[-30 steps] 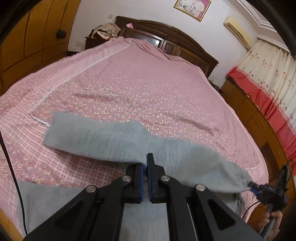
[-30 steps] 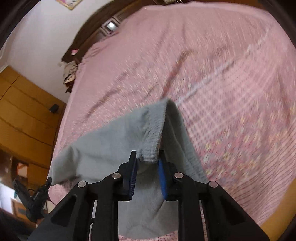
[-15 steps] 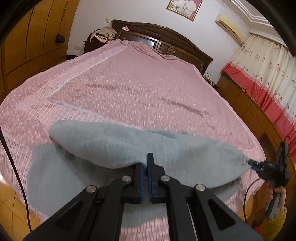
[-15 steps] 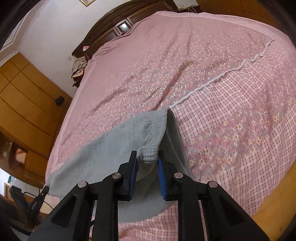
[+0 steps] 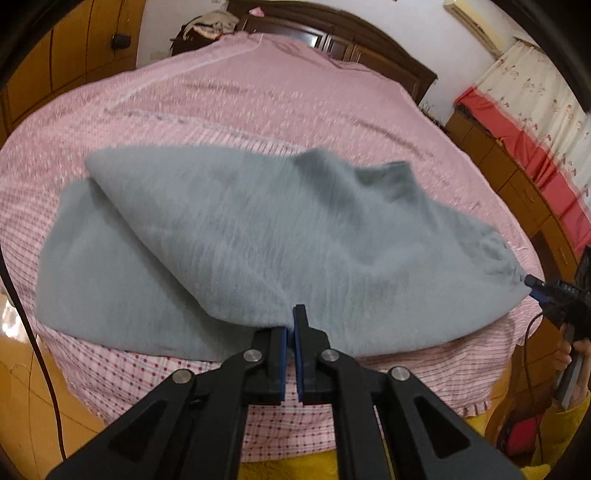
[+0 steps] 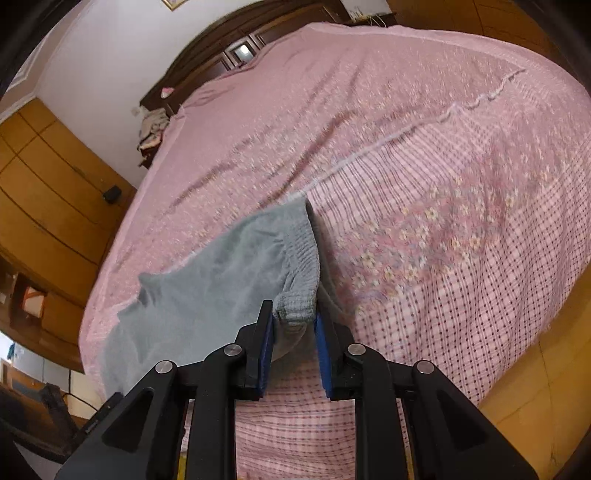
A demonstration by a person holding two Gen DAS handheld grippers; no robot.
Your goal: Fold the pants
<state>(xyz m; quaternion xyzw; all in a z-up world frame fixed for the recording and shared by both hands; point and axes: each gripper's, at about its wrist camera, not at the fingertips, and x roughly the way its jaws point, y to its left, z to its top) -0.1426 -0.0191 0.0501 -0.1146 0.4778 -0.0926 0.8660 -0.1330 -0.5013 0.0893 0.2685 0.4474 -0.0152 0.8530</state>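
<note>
Grey pants (image 5: 258, 229) lie folded over themselves on the near end of a pink bed (image 5: 258, 92). My left gripper (image 5: 291, 325) is shut on the near edge of the upper layer, holding it slightly off the layer below. In the right wrist view my right gripper (image 6: 294, 321) is shut on the ribbed waistband (image 6: 301, 288) of the pants (image 6: 207, 291), which hang leftward from it. The right gripper (image 5: 535, 290) also shows at the right edge of the left wrist view, pinching the waistband corner, with a hand (image 5: 576, 354) below it.
A dark wooden headboard (image 5: 332, 33) stands at the far end, with clothes piled (image 5: 207, 27) at its left. Wooden wardrobes (image 6: 44, 192) line one side, low cabinets and red-and-cream curtains (image 5: 528, 110) the other. The bed's near edge drops to a wooden floor (image 5: 22, 387).
Both grippers have drawn the lifted grey layer toward the bed's near edge and lower. The fold now covers much more of the bottom layer.
</note>
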